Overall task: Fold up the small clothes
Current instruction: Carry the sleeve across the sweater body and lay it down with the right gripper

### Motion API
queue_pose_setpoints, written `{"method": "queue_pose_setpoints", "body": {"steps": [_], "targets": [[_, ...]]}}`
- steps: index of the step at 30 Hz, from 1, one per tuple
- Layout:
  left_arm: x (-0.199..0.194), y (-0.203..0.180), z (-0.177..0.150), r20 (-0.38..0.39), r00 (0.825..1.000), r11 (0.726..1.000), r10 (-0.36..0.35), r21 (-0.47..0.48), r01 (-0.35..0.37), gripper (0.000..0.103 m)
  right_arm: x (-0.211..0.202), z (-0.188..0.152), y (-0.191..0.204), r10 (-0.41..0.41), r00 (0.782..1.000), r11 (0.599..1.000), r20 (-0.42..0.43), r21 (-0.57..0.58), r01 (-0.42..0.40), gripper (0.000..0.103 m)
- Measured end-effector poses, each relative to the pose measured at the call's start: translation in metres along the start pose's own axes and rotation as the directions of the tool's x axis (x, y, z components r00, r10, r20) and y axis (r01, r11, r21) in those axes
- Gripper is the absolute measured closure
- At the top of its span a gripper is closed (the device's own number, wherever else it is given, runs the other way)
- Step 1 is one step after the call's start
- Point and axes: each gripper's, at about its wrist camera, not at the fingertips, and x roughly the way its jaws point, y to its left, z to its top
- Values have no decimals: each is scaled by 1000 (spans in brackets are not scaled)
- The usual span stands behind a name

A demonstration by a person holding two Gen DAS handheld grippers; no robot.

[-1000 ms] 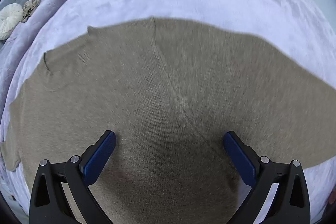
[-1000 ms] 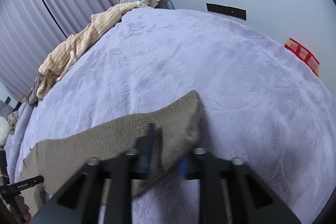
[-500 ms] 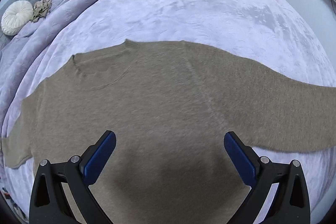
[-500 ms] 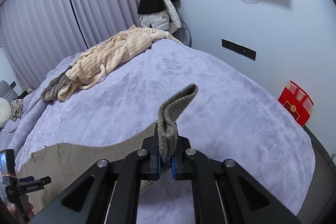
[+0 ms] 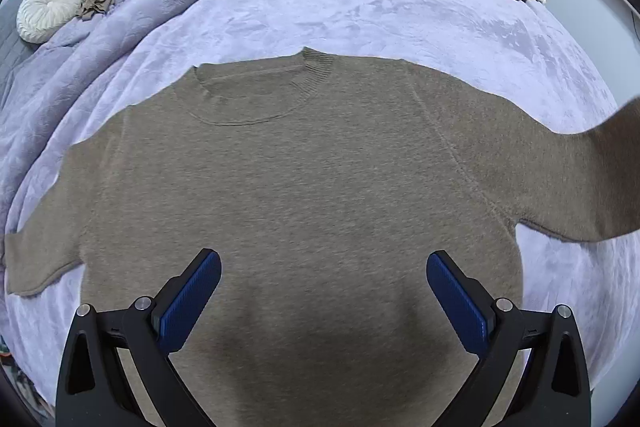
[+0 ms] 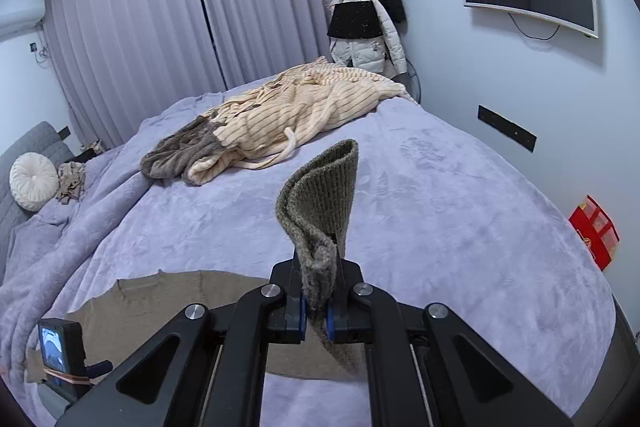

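A taupe knit sweater (image 5: 304, 187) lies flat on the lilac bed cover, neckline away from me. My left gripper (image 5: 320, 291) hovers above its lower body, jaws wide apart with nothing between the blue pads (image 5: 192, 291). The sweater's right sleeve (image 5: 580, 183) rises off the bed toward the right edge of the left wrist view. My right gripper (image 6: 318, 303) is shut on that sleeve's ribbed cuff (image 6: 324, 195), which stands up folded above the jaws. The sweater's body (image 6: 160, 303) shows low on the left in the right wrist view.
A cream striped garment (image 6: 304, 111) and a grey-brown one (image 6: 180, 155) lie heaped at the far side of the bed (image 6: 460, 211). A round white cushion (image 6: 34, 181) rests on a grey sofa at left. A red box (image 6: 594, 231) stands by the wall at right.
My right gripper has lifted the cuff off the bed and tilted up, so the room now shows. My left gripper has pulled back, bringing the whole sweater and neckline into view.
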Motion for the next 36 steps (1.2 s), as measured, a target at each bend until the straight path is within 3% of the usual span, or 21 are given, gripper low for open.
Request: {"method": "queue_pose_setpoints", "body": {"steps": [9,16,24,36], "targets": [[-12,35,-14,39,999,1000,2,11,-3,0,8,-9,89,69,997,994,-33,-80,-71,96],[-5,73,-25,24,1000,1000,-2,-7,2,0,23,-25,156,97,992,986,-76,-127,-107,96],[9,109,-40,-9,1000,999,-13,-40,13,0,34,-39,199,91,991,981,-94,-161,-106,96],[17,134,-46,-17,999,996,-41,-77,39,0,51,-62,243,102,982,968,-158,-212,-135,96]]}}
